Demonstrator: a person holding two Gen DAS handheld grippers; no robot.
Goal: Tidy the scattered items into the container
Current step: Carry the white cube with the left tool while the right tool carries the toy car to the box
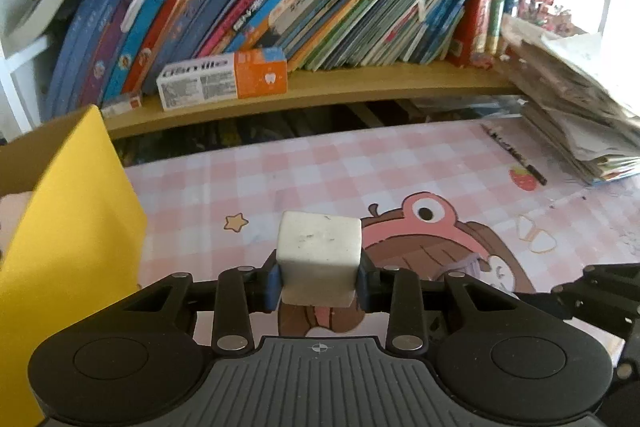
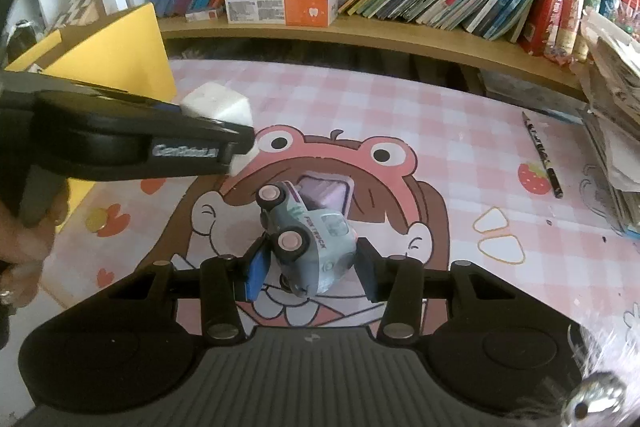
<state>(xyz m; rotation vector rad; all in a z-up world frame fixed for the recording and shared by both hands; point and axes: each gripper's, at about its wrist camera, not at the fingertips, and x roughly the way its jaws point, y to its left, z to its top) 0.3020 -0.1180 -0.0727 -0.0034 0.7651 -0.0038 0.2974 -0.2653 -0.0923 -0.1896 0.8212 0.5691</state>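
Left wrist view, left tool (image 1: pixel 319 281) clamped on white eraser (image 1: pixel 319 247), right tool (image 2: pixel 311 275) loosely straddling toy truck (image 2: pixel 310 237)

Text I can make out from here: the toy truck (image 2: pixel 310 239) between my right gripper's fingers says "FUN TRUCK" on its side. The left gripper (image 2: pixel 224 143) has white lettering on its arm, too blurry to read. Book spines (image 1: pixel 280 3) carry print I can't read either
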